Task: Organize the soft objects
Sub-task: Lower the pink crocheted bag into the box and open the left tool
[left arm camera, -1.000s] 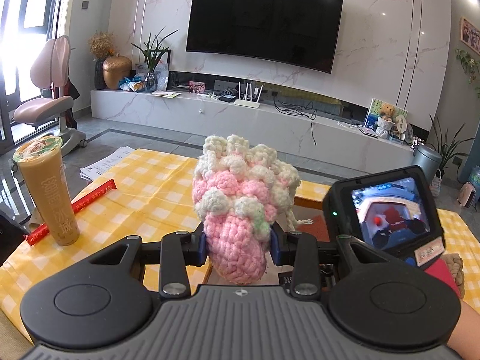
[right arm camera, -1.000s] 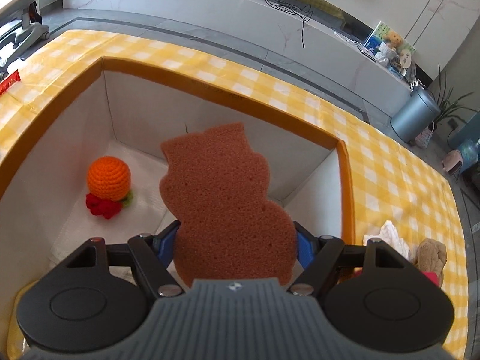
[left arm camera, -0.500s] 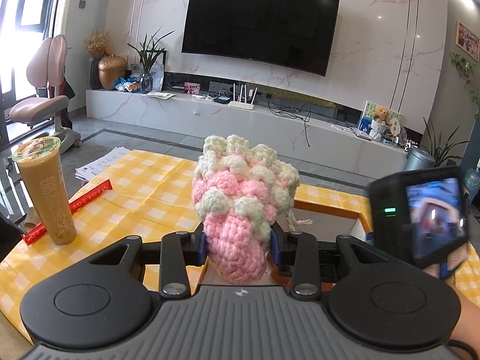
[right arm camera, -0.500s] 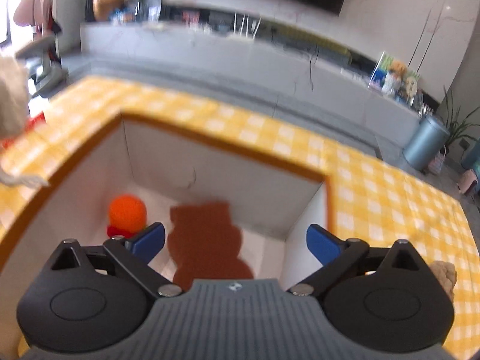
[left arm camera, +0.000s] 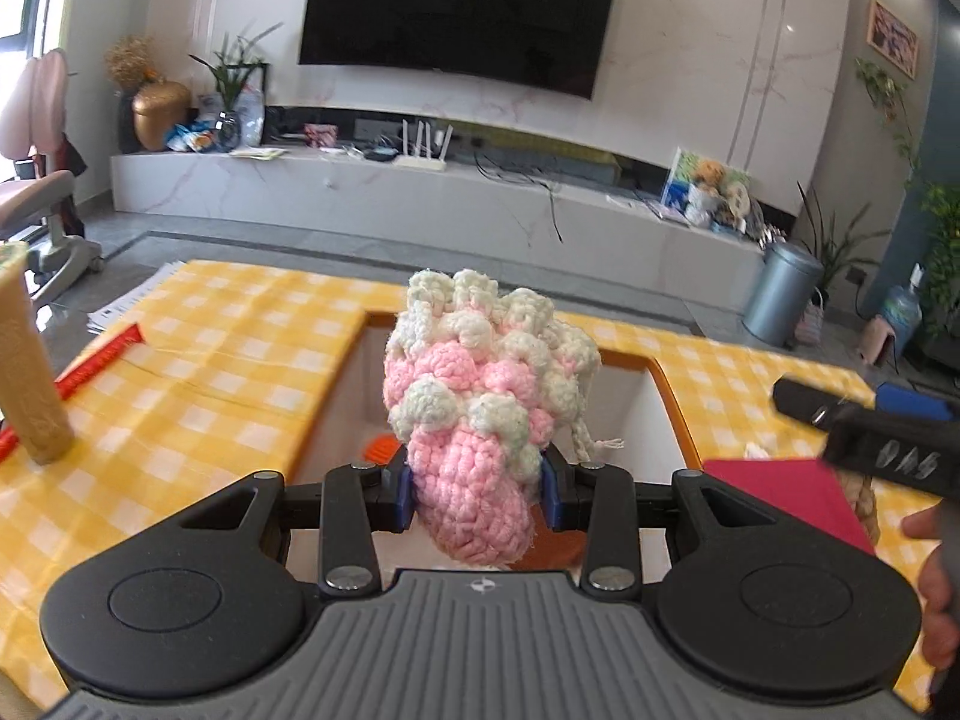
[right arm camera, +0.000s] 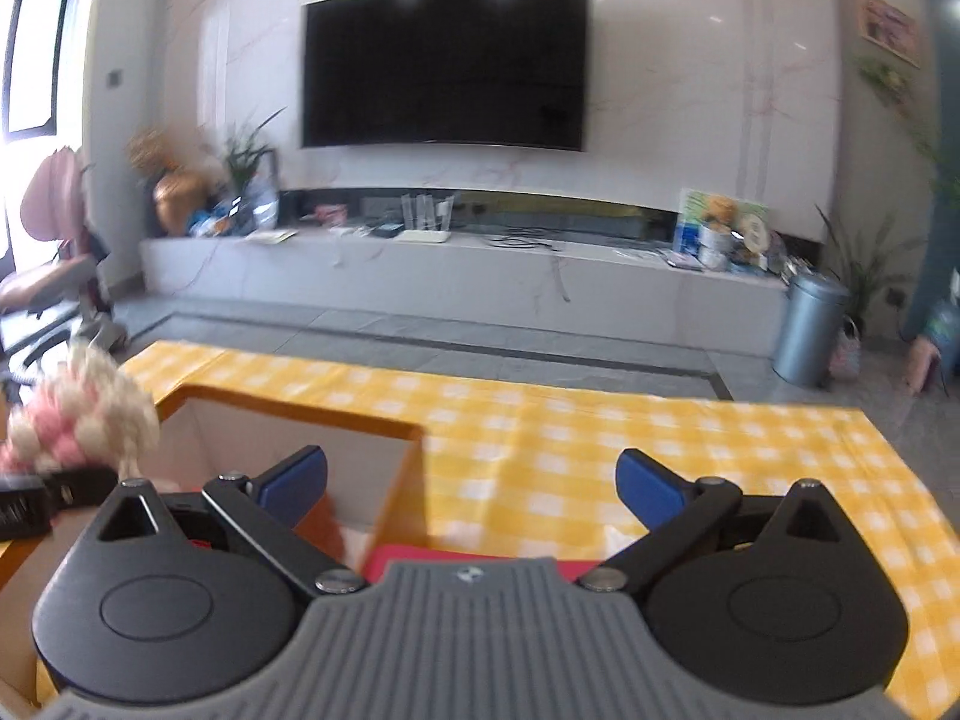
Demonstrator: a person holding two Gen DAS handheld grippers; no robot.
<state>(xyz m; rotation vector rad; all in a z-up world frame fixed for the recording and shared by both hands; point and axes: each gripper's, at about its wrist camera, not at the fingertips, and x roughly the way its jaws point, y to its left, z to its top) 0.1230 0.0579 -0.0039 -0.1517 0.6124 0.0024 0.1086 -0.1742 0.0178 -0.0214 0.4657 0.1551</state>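
Box sunk in the table, knit held above it.

The box (left arm camera: 666, 384) opens in the middle of the table (left arm camera: 228, 372), with the knit (left arm camera: 480, 408) between the left gripper's (left arm camera: 480, 495) pads over its near edge. A cup (left arm camera: 27, 372) stands on the table at far left, a stick (left arm camera: 99, 357) lying just beside it. The right gripper (right arm camera: 471, 480) hangs over the box's right rim, the knit to its left. Behind the table runs a console (left arm camera: 420, 204), a TV (left arm camera: 459, 12) on the wall above it, a bin (left arm camera: 780, 294) on the floor at its right end.

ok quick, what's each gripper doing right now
left gripper: shut on the pink and white crochet toy.
right gripper: open wide, nothing between the jaws.
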